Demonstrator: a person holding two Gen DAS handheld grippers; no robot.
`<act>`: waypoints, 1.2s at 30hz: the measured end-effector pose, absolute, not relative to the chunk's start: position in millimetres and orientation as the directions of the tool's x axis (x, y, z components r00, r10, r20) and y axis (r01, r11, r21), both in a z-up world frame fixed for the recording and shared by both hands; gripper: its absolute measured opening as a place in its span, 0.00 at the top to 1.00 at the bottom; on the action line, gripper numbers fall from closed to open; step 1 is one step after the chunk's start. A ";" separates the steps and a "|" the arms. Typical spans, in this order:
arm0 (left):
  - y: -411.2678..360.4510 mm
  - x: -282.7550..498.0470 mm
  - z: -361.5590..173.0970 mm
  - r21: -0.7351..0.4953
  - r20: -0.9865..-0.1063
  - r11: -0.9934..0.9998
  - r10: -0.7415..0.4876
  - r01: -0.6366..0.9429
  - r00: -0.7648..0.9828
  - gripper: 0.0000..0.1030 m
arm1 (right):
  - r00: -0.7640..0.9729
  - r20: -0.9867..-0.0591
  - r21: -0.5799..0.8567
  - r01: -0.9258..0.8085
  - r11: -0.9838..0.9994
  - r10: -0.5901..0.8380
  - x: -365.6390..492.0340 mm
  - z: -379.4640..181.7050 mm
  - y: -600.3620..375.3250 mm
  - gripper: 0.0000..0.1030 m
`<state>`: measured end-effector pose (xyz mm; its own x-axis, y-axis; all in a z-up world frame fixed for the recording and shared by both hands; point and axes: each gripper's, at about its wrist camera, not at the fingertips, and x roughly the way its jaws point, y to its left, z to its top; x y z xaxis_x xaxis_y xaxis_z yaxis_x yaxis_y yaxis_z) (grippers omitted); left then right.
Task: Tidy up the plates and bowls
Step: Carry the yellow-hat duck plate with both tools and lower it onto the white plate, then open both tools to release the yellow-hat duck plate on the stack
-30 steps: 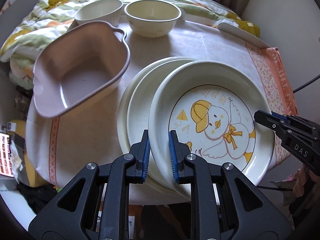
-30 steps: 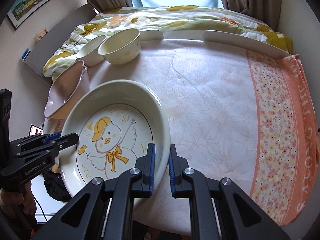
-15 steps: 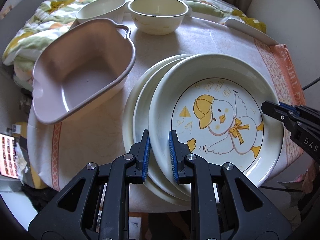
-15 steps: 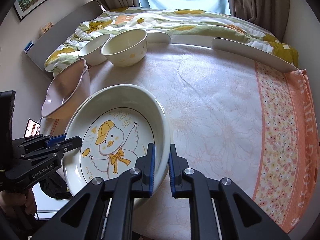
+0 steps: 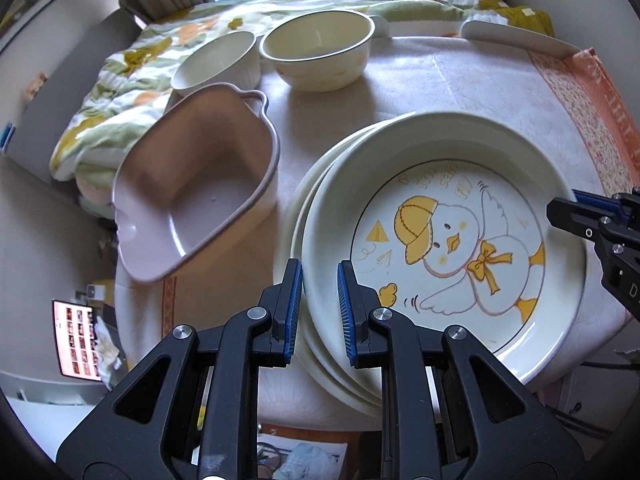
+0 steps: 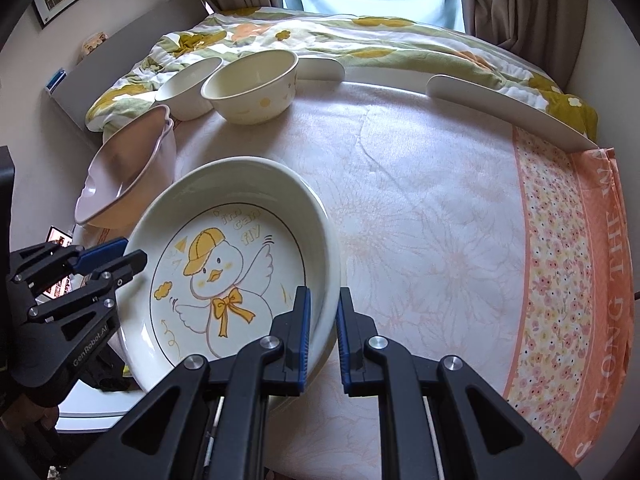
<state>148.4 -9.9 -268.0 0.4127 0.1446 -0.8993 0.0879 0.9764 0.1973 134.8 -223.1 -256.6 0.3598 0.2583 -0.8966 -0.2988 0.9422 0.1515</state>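
The round cream plate with a yellow duck drawing [image 5: 444,240] is held at two opposite rim points. The left tongs [image 5: 319,300] are closed on its near-left rim, and the right tongs [image 6: 322,320] are closed on the rim at the other side. In the left wrist view the plate sits over a stack of plain cream plates [image 5: 308,216] on the bench with the floral cloth [image 6: 420,208]; whether it already rests on that stack or is a little above it, I cannot tell.

The plate looks like glazed ceramic, so I judge it stiff, rather heavy, smooth and easy to chip. The raised rim is the good place for holding, because the pads can bite on both faces there. With a slippery glaze, a grip at one side only would probably let it tilt, so two opposite holds seem safer. It should go down flat and gently onto the stack.

Just beside the stack, on its left, stands a pinkish plastic basin with a handle [image 5: 192,196]. Farther back are a small white ribbed bowl [image 5: 218,62] and a wider cream bowl [image 5: 318,50], touching or nearly touching each other. They are well apart from the plate. The basin is the nearest obstacle for the left tongs when they withdraw. A flowered quilt [image 6: 320,36] lies behind the bench.
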 end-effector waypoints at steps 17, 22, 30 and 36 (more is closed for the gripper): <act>22.0 138.8 -221.6 0.080 -0.876 0.997 0.081 -0.024 0.476 0.84 | 0.397 -0.861 0.186 -0.335 0.924 0.318 137.1 -222.9 -226.5 0.89; 69.6 122.4 -170.3 0.001 -0.816 0.980 0.116 -0.200 0.566 0.00 | 0.402 -0.803 0.245 -0.451 0.858 0.440 146.1 -178.3 -214.2 0.61; 140.1 117.7 -170.5 -0.153 -0.829 0.943 0.041 -0.296 0.557 0.00 | 0.319 -0.791 0.273 -0.580 0.767 0.522 183.3 -155.7 -158.9 0.00; 185.3 136.3 -217.0 -0.330 -0.852 0.887 -0.132 -0.323 0.507 0.05 | 0.269 -0.855 0.206 -0.609 0.766 0.444 213.1 -179.4 -95.1 0.00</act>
<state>136.3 185.3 -217.0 0.5071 -0.1317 -0.8517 -0.3231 0.8871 -0.3296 213.1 -95.1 -179.4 0.2692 0.4437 -0.8548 -0.6087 0.7662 0.2061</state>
